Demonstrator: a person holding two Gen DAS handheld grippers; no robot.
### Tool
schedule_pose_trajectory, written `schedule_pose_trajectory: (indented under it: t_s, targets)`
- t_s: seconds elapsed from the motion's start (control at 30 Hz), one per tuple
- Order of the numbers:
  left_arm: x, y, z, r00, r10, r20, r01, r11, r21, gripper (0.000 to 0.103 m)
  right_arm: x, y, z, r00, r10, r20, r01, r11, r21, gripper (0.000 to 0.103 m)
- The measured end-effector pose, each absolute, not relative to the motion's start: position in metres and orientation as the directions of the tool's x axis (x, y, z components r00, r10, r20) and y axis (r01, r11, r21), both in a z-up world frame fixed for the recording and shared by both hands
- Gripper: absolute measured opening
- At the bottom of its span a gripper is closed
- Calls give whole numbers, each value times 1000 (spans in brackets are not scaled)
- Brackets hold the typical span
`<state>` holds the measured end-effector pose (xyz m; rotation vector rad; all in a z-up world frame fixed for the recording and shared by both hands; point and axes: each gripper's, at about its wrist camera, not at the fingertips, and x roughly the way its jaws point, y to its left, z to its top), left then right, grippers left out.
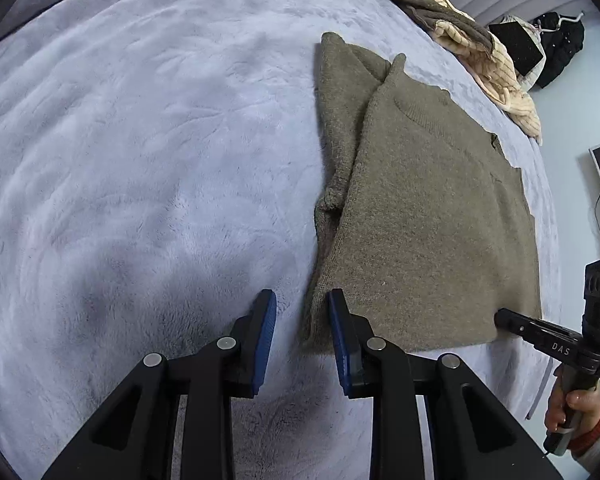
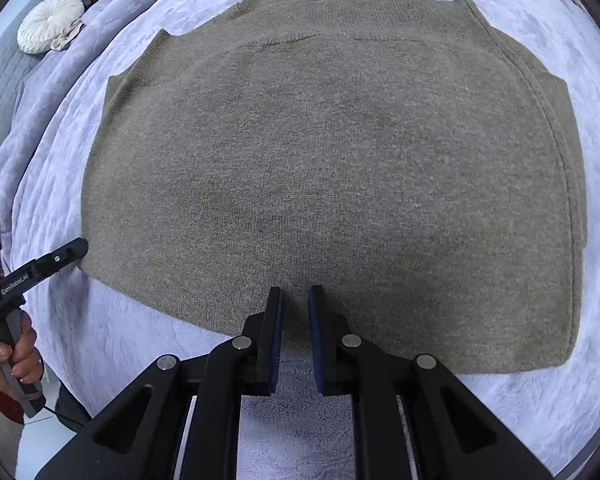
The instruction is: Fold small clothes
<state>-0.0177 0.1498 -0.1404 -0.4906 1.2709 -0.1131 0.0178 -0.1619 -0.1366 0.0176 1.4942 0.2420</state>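
- Plainly, the left gripper (image 1: 302, 338) stands with its blue-padded jaws a little apart and nothing pinched between them; the near left corner of the sweater's hem lies in the gap, but the pads do not press on it.
- The right gripper (image 2: 294, 338) (seen from its own camera) hangs over the near hem further to the right, its jaws narrowly apart and likewise holding nothing; cloth shows beyond the tips, not clamped.
- Each tool is carried on a handle by a person's hand (image 1: 572, 404), and the two sit along the same near edge, which reads to me as readiness to take the hem at two spots and carry it away toward the neckline.
- The brown-grey knitted sweater (image 2: 332, 168) lies flat on the pale lilac plush blanket (image 1: 140, 140), hem near and collar far; its left sleeve is already turned in along the body, so I judge the side folds to be under way or done.
- Spread flat like this, the knit gives clean edges to grip, though a soft thick hem may slip from a shallow bite.
- Far right on the bed sits a heap of other clothes (image 1: 480, 48), cream and dark, well apart from the work.
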Motion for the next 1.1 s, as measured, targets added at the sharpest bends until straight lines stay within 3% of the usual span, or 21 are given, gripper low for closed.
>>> schedule_pose_trajectory:
  t_s: [0.47,0.5,0.53,0.57,0.6,0.83,0.97,1.1]
  targets:
    - [-18,138,-130,271,-226,-936,-178,943,-280,29,11,-167,-142,74,193,-978,-118,976,184,14]
    - [-18,138,-129,272,-214,-938,-180,946,-268,45,10,-169,-142,76,198,-977,-115,975,188,14]
    - [-19,138,-127,276,-197,-941,-185,950,-253,82,10,-171,-142,77,201,-977,-114,975,191,14]
    - [-19,138,-125,286,-180,-941,-188,953,-239,95,10,-172,-142,78,205,-976,-112,974,196,14]
    - [-20,137,-122,298,-160,-941,-189,956,-222,102,10,-173,-142,79,209,-975,-109,974,200,14]
    - [-11,133,-120,285,-112,-952,-206,963,-175,102,13,-197,-136,83,239,-967,-84,969,232,17]
    - [-5,130,-124,266,-99,-959,-239,957,-165,102,9,-203,-125,90,277,-957,-85,959,269,40]
    - [-1,130,-131,243,-80,-967,-270,952,-146,102,2,-203,-116,96,298,-950,-88,953,291,42]
